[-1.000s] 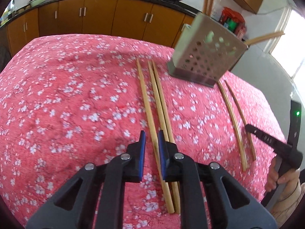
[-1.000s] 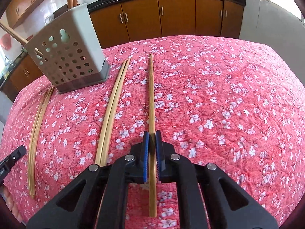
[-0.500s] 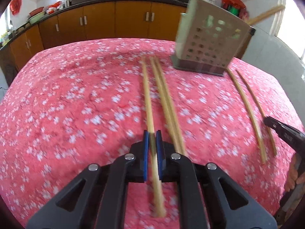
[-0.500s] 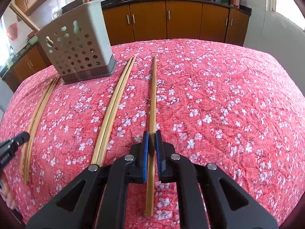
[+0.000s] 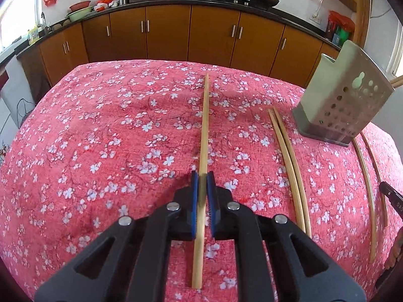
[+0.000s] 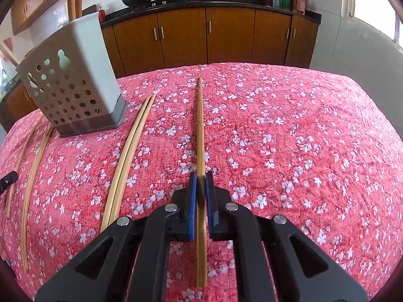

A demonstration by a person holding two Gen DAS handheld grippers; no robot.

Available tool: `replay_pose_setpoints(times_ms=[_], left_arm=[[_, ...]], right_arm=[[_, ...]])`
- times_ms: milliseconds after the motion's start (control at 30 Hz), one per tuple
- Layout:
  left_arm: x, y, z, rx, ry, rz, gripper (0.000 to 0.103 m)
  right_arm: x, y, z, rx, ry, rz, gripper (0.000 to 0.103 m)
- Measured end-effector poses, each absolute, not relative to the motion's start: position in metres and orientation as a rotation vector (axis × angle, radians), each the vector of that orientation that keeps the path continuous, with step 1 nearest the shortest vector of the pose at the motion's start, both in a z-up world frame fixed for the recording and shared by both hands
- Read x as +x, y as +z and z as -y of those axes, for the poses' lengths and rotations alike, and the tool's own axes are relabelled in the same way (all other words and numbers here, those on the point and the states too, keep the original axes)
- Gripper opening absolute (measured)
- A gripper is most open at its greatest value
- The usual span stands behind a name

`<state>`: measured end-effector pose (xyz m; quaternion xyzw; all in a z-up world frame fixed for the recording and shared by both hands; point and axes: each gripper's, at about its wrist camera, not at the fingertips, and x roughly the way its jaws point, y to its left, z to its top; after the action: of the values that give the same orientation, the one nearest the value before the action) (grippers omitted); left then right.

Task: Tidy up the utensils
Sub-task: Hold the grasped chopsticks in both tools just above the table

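Note:
My left gripper (image 5: 202, 179) is shut on a long bamboo chopstick (image 5: 204, 125) that points away over the red floral cloth. My right gripper (image 6: 200, 180) is shut on another bamboo chopstick (image 6: 200, 125), also pointing away. A perforated metal utensil holder (image 5: 342, 103) stands at the right in the left wrist view and at the left in the right wrist view (image 6: 73, 90), with sticks standing in it. A pair of chopsticks (image 5: 289, 166) lies beside the holder, also seen in the right wrist view (image 6: 128, 161). Two more chopsticks (image 5: 370, 188) lie past the holder.
The table is covered by a red cloth with white blossoms (image 5: 100, 138). Brown kitchen cabinets (image 5: 176, 37) and a counter with woks stand behind. The edge of another black gripper and a hand (image 5: 393, 201) shows at the right.
My left gripper closed on a chopstick and swung left with it, so the holder slid to the right of view. My right gripper kept its chopstick and rose slightly.

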<state>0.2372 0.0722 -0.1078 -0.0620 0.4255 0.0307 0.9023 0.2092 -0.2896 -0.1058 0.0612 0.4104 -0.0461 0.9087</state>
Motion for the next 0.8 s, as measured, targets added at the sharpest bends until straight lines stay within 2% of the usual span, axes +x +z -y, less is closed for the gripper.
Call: replay_pose_setpoints(times_ms=[800], left_arm=[[0.2382,-0.1075,-0.0747,-0.148,0.056,-0.880,0.011]], right_arm=[[0.2110,-0.1059,0.2914,0.136,-0.094,-0.846,0.008]])
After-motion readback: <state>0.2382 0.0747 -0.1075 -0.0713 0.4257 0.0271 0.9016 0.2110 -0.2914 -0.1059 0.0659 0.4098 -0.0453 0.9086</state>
